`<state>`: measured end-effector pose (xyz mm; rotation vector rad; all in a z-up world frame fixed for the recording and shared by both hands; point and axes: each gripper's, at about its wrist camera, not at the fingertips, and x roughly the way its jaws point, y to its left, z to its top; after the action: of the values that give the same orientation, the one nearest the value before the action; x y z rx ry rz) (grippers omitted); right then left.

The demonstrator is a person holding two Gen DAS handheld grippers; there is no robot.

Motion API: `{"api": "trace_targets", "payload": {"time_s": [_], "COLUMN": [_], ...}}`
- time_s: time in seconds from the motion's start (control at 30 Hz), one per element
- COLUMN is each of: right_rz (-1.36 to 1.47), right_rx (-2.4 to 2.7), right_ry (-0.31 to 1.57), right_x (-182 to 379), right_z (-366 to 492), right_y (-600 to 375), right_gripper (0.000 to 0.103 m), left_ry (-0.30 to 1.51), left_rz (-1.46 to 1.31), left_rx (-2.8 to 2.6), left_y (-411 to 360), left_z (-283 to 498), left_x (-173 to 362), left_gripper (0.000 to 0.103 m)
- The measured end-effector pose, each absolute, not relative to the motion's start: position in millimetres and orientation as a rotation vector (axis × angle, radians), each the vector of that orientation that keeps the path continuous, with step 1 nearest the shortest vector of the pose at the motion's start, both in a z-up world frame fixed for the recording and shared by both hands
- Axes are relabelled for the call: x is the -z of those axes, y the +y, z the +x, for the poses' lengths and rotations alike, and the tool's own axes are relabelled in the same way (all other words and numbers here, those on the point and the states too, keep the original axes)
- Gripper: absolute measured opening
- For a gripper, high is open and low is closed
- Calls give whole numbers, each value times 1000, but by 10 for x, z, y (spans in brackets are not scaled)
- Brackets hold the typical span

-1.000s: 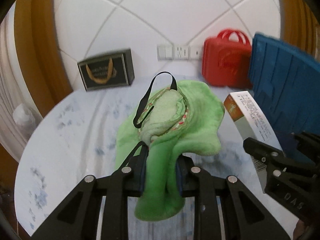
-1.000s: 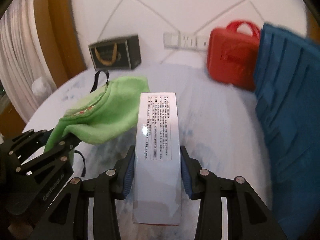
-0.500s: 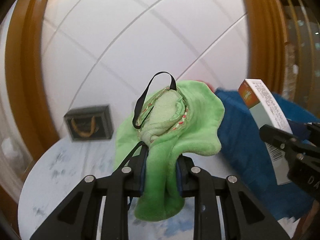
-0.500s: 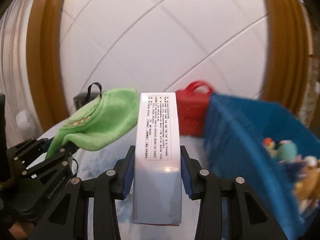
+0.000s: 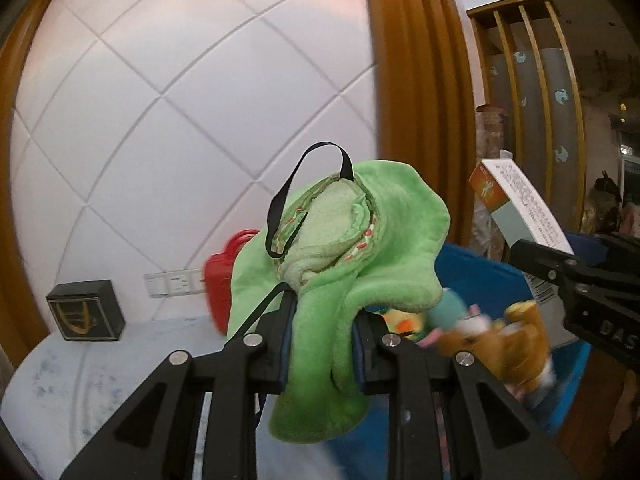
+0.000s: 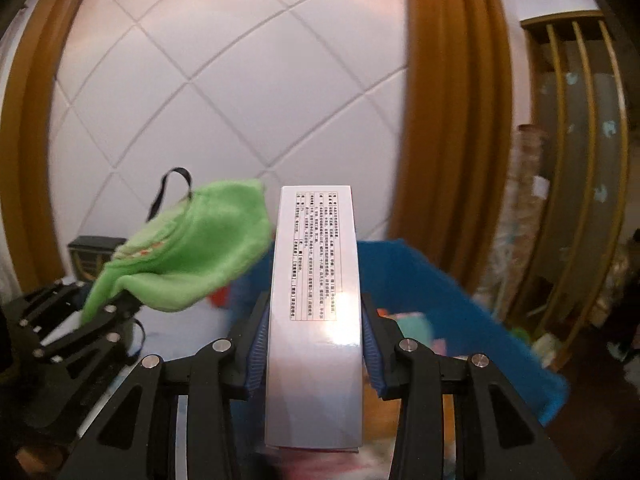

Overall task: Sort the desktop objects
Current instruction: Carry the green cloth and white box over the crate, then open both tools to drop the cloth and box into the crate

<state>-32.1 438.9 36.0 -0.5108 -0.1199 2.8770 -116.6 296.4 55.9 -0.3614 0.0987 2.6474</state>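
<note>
The left gripper [image 5: 322, 340] holds a soft green fleece cloth with a black loop [image 5: 344, 248], fingers pinched on its bunched middle. The right gripper [image 6: 314, 344] clamps a tall white printed carton [image 6: 316, 300]. Both hang over the blue plastic bin [image 6: 420, 280] at four o'clock of the pale desk [image 5: 80, 368]. This looks like the drop-off step; next, opening over the bin's blurred toys, probably plush.
</note>
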Motion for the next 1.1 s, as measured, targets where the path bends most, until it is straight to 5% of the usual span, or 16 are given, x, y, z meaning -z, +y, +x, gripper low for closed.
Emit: {"api": "trace_targets", "payload": {"time_s": [0.27, 0.53, 0.63, 0.7, 0.8, 0.87, 0.97, 1.03, 1.1], "right_rz": [-666, -882, -961, -1007, -1046, -1053, -1022, -999, -973], "right_rx": [-2904, -2887, -2865, -2853, -2836, -2826, -2797, -2795, -2828], "right_ry": [-181, -134, -94, -62, -64, -66, -70, -57, -20], "right_x": [-77, 428, 605, 688, 755, 770, 743, 708, 628], "right_z": [-260, -347, -410, -444, -460, -440, -365, -299, -202], "right_y": [5655, 6222, 6359, 6421, 6432, 6425, 6440, 6445, 6489], "right_gripper": [40, 40, 40, 40, 40, 41, 69, 100, 103], "left_ry": [196, 294, 300, 284, 260, 252, 247, 243, 217], "left_rz": [-597, -823, -815, -786, -772, -776, -776, -770, -776], "left_rx": [-2696, -2745, -2769, -2790, -2811, -2815, -2818, -2819, -2844], "left_y": [4175, 4501, 4549, 4504, 4457, 4401, 4354, 4317, 4267], "left_z": [-810, -695, -620, -585, -530, -581, -558, -552, -523], "left_x": [-277, 83, 81, 42, 32, 35, 26, 8, -38], "left_gripper": [23, 29, 54, 84, 99, 100, 101, 101, 101]}}
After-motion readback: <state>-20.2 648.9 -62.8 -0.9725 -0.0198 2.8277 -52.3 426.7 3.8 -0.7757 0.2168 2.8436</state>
